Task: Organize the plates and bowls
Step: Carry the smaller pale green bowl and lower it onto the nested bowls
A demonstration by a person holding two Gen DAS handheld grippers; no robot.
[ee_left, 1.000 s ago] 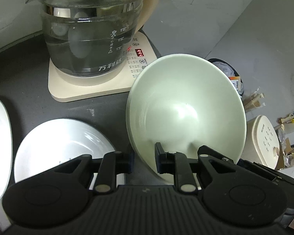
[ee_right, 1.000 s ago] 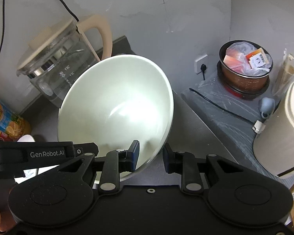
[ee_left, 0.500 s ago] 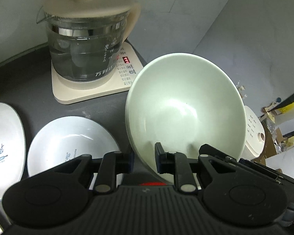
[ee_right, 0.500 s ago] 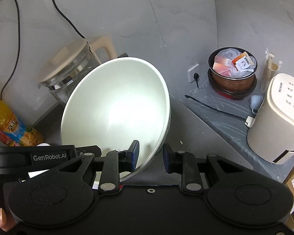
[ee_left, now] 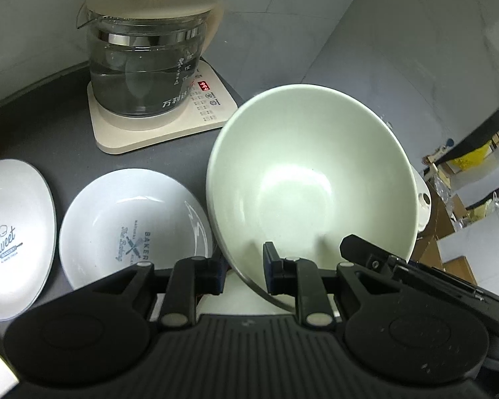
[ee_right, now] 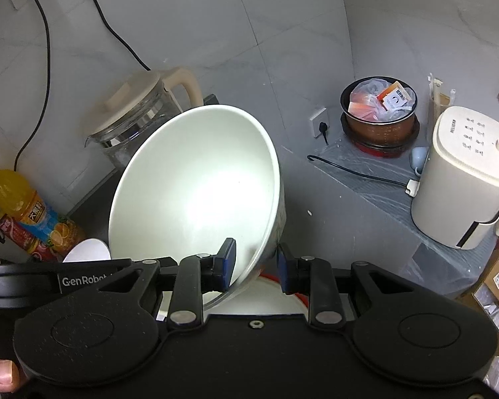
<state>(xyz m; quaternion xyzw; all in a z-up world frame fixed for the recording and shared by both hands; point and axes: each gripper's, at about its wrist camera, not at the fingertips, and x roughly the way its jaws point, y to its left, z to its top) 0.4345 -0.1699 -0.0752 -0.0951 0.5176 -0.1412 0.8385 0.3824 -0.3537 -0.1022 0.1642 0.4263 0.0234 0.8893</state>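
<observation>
Carrying the pale green bowl (ee_left: 311, 179) with our left gripper (ee_left: 243, 267) and right gripper (ee_right: 255, 264) each clamped narrow on opposite rim edges, we should keep both grips level and steer clear of the plates (ee_left: 129, 222) left of the tongs.

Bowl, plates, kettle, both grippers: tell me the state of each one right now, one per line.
Pale green bowl: lifted, tilted, empty, gripped at opposite rims.
Left gripper: shut on the bowl's rim.
Right gripper: shut on the bowl's rim.
Bakery plate: flat on the counter, empty.
Sweet plate: flat on the counter, empty.
Glass kettle: lidded, holding water, on its base.
Base display: lit red.
</observation>
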